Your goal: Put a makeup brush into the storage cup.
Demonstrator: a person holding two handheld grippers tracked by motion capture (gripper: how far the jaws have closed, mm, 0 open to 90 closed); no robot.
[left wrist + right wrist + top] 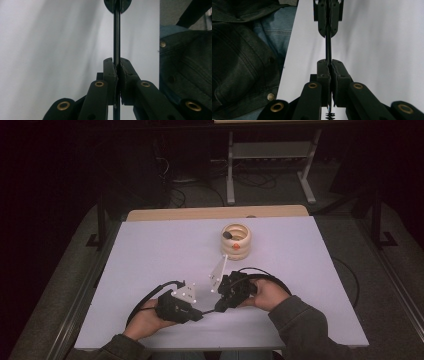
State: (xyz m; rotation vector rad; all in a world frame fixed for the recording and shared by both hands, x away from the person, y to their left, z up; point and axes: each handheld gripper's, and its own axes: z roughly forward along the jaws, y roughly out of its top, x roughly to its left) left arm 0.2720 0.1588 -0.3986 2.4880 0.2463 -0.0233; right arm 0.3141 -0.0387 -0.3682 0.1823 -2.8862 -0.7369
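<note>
Between the jaws of the left hand-held gripper point(117, 65) sits a thin black rod point(116, 37), the jaws pressed narrow against it on both sides. The same rod point(328, 48) runs on into the right hand-held gripper point(329, 65), whose jaws are likewise closed tight on it, so each gripper sees the other straight ahead, tip facing tip, with a short bare length of rod between. In the right gripper view a small tuft of bristles point(329, 115) shows at the rod's end below the jaws.

From the high view, the left hand-held gripper point(200, 314) and the right hand-held gripper point(220, 307) meet low over the white table point(150, 250), near its front edge and roughly midway across it. Each one's black cable loops on the table just behind its hand. Broad bare table lies to the outer side of each gripper, and more opens ahead toward the far edge.

Ahead of the right gripper, well apart from it and nearer the far edge, stands a stack of pale wooden rings point(236, 241) with a small dark piece at its rim and an orange spot on its front. Close beside the grippers on the person's side, dark denim sleeves point(242, 57) crowd in.
</note>
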